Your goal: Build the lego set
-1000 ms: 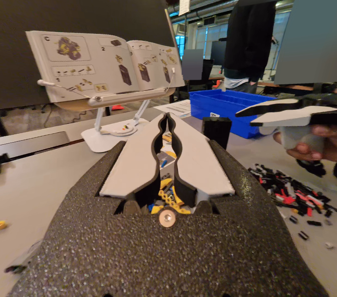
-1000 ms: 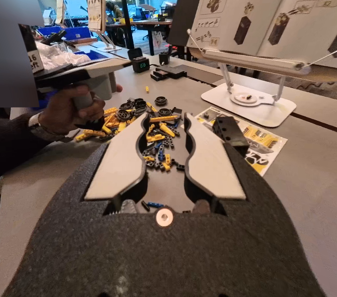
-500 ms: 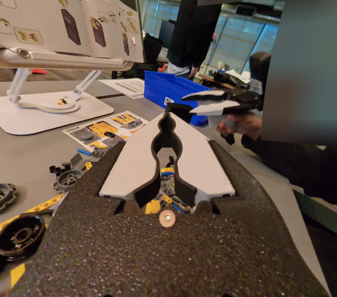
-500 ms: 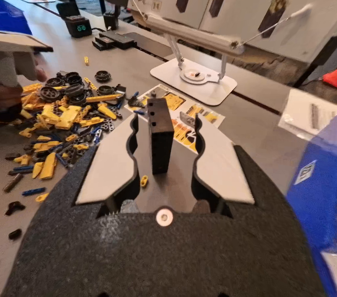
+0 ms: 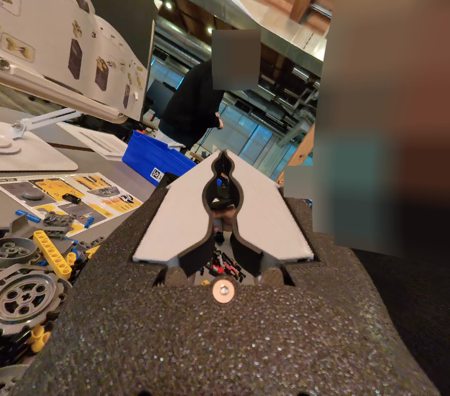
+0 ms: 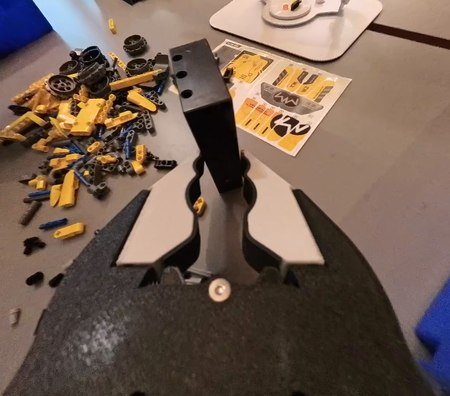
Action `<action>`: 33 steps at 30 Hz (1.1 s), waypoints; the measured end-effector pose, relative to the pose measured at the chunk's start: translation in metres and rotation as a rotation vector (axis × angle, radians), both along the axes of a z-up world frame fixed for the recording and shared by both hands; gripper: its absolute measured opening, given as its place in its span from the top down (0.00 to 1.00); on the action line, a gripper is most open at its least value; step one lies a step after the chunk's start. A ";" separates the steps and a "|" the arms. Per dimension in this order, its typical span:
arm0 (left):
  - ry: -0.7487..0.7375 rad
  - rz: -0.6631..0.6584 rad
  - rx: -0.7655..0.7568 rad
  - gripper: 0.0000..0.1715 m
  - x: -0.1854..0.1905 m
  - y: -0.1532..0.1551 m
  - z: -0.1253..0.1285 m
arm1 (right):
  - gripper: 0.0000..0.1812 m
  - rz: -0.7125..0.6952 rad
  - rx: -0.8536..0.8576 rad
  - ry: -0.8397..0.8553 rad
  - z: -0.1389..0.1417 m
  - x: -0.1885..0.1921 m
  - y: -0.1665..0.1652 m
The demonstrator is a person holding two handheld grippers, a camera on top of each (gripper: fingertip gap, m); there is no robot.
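Between right claw [image 6: 220,165] tips, black block [image 6: 207,102] (upright), gripped

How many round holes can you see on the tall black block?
3. They sit in a row on the block's top face: far hole, middle hole, near hole. Its hidden sides may have more.

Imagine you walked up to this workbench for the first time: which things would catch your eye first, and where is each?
The tall black rectangular plastic block with three round holes stands upright on the grey table, its base between the right gripper fingers. To its left sprawls a heap of yellow, black and blue plastic building pieces; to its right lies a yellow-and-black sticker sheet. The left gripper, fingertips nearly touching, points up past a blue plastic bin.
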State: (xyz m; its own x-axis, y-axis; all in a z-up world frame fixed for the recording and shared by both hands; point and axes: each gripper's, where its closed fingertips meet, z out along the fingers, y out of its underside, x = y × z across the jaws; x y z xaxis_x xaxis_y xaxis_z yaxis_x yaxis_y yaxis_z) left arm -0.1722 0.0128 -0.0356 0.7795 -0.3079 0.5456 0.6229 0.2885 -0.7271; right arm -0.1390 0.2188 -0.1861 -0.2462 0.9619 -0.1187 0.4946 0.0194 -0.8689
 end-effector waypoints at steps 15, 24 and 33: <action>0.095 -0.079 -0.056 1.00 0.034 0.014 -0.011 | 0.85 0.657 -0.061 -0.021 -0.001 0.014 -0.066; 0.100 -0.093 -0.081 1.00 0.037 0.018 -0.016 | 0.85 0.650 0.094 0.027 -0.003 0.017 -0.062; 0.111 -0.124 -0.098 1.00 0.045 0.023 -0.020 | 0.84 0.564 0.147 0.020 -0.006 0.015 -0.048</action>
State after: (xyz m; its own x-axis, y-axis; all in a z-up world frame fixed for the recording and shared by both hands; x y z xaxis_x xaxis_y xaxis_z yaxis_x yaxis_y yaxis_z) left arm -0.1271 0.0359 -0.0556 0.7958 -0.3548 0.4907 0.5638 0.1384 -0.8142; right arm -0.1243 0.1708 -0.1921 -0.7260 0.6875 0.0164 0.3560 0.3962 -0.8464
